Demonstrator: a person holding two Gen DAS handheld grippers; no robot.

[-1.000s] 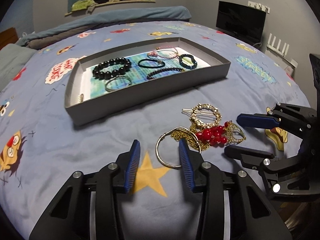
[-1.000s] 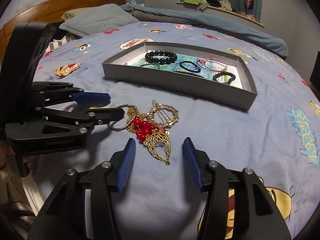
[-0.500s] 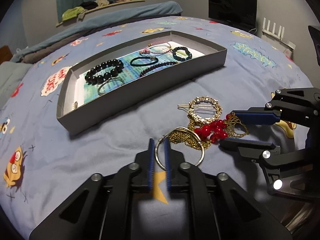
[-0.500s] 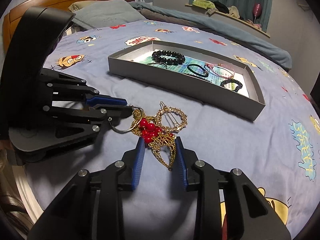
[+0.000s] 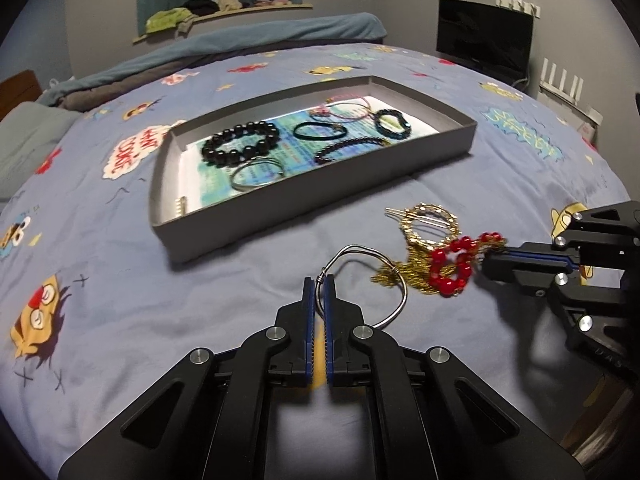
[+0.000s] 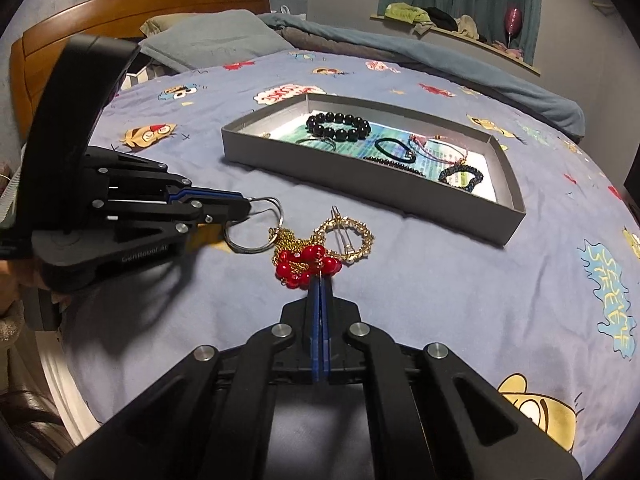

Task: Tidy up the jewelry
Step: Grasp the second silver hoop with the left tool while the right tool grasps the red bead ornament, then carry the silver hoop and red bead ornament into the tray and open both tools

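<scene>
My left gripper (image 5: 319, 280) is shut on a silver wire hoop (image 5: 368, 254), held just above the bed; it also shows in the right wrist view (image 6: 256, 224). My right gripper (image 6: 320, 280) is shut on the red bead and gold chain piece (image 6: 308, 264), seen from the left wrist view as red beads (image 5: 450, 266) at my right gripper (image 5: 486, 260). A gold round hair clip (image 5: 430, 222) lies beside them. A grey tray (image 5: 256, 216) behind holds black beads (image 5: 240, 144), a silver ring (image 5: 256, 174) and several dark bracelets.
The bed has a blue cartoon-print cover (image 5: 100, 280). A folded blanket (image 5: 240, 40) lies at the far end, a pillow (image 6: 212, 40) and wooden headboard (image 6: 120, 12) at one side. A dark screen (image 5: 484, 32) stands by the wall.
Both grippers went from open to shut. The left closed on the silver hoop and lifted its edge. The right closed on the red bead and gold piece.
</scene>
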